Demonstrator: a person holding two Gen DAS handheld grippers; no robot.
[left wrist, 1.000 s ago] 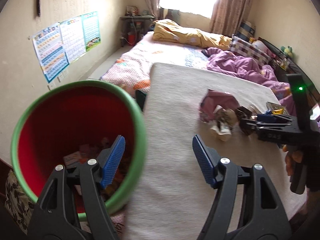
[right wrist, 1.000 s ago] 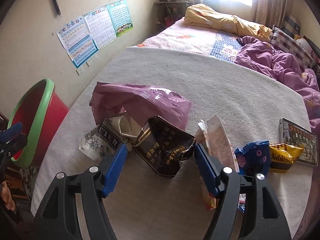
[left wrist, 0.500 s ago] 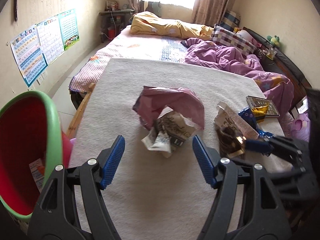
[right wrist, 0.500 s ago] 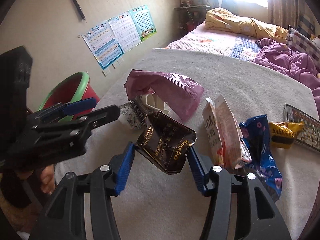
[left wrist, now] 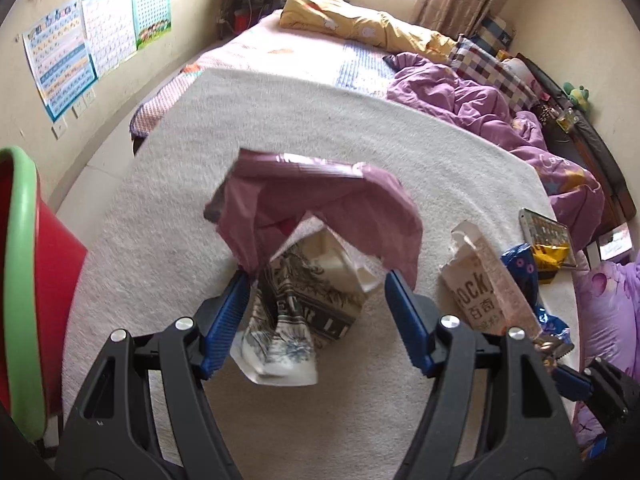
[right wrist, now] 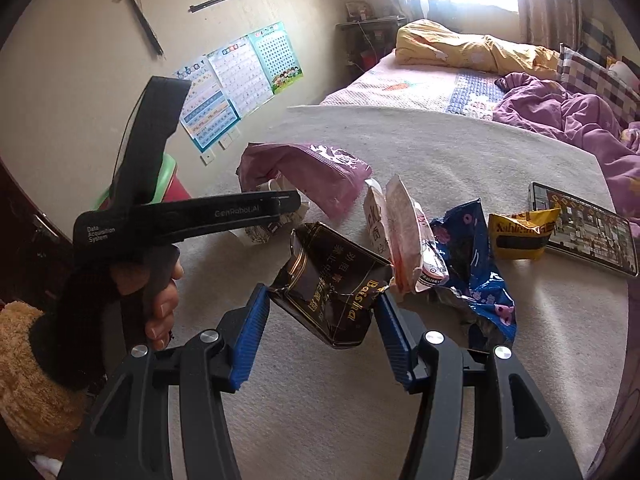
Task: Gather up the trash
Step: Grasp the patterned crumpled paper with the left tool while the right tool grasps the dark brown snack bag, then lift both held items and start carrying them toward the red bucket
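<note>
Brown wrapper (right wrist: 334, 300) clamped in R gripper (right wrist: 320, 328), L gripper (left wrist: 316, 316) apart round patterned carton (left wrist: 304, 304).

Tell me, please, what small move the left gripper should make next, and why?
Probably close the left gripper on the crumpled patterned carton. The carton sits between its open fingers on the cream blanket, partly under the purple bag, while the right gripper already holds the dark brown packet. The red bin waits at the left.
</note>
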